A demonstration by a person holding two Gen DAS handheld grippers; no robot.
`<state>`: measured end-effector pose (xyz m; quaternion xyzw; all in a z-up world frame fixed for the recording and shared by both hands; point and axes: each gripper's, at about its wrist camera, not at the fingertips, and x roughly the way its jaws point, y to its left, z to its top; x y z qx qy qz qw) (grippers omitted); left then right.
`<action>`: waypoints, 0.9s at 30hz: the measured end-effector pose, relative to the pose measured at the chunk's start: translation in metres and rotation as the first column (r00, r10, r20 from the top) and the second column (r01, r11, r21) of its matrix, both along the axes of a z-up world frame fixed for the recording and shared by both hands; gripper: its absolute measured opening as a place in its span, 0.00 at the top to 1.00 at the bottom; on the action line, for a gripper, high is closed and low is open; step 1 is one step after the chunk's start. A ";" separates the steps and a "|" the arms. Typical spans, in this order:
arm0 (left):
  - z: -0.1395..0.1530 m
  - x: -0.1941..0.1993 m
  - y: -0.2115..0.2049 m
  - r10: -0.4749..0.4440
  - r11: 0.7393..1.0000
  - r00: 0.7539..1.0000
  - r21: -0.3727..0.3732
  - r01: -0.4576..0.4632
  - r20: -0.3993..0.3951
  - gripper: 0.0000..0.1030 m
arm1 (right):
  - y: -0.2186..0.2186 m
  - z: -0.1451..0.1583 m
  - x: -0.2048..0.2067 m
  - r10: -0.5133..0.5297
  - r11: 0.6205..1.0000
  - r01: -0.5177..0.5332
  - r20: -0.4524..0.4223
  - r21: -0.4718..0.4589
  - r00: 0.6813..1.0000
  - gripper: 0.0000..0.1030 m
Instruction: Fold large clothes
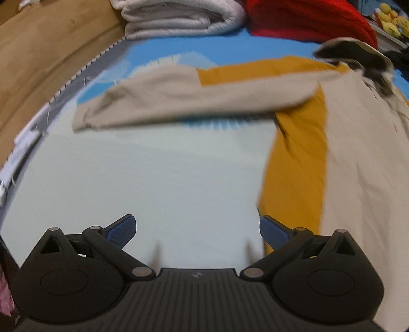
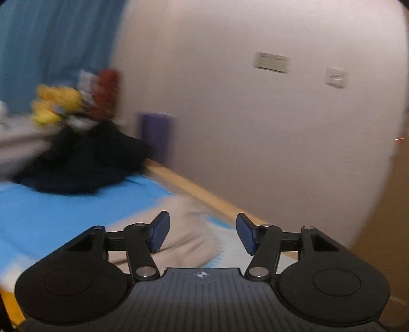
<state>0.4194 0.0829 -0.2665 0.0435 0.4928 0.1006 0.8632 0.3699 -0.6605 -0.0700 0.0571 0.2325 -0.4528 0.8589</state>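
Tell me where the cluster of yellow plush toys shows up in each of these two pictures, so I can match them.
Left wrist view: the yellow plush toys sit at the far top right corner, beyond the red bundle of fabric.
Right wrist view: the same toys appear blurred at the left, above the dark heap of clothing.
Shared landmark: the bright blue bed sheet, which lies under everything in both views.

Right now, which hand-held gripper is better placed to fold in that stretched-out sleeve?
Left hand-held gripper: open, facing the beige sleeve on the bed. The right one points mostly at the wall.
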 end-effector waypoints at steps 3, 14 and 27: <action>0.001 -0.032 -0.001 0.018 1.000 0.999 0.003 -0.018 -0.028 0.00 | 0.066 -0.030 -0.051 0.257 0.942 -0.242 -0.036 0.233 0.966 0.36; 0.051 -0.173 -0.034 -0.221 0.960 0.975 0.181 0.213 0.027 0.00 | 0.366 -0.154 -0.187 0.670 0.580 -0.372 -0.165 0.724 0.724 0.28; 0.006 -0.240 -0.091 -0.370 0.904 0.928 0.209 0.372 -0.051 0.00 | 0.391 -0.203 -0.186 0.526 0.783 -0.370 -0.214 0.500 0.823 0.28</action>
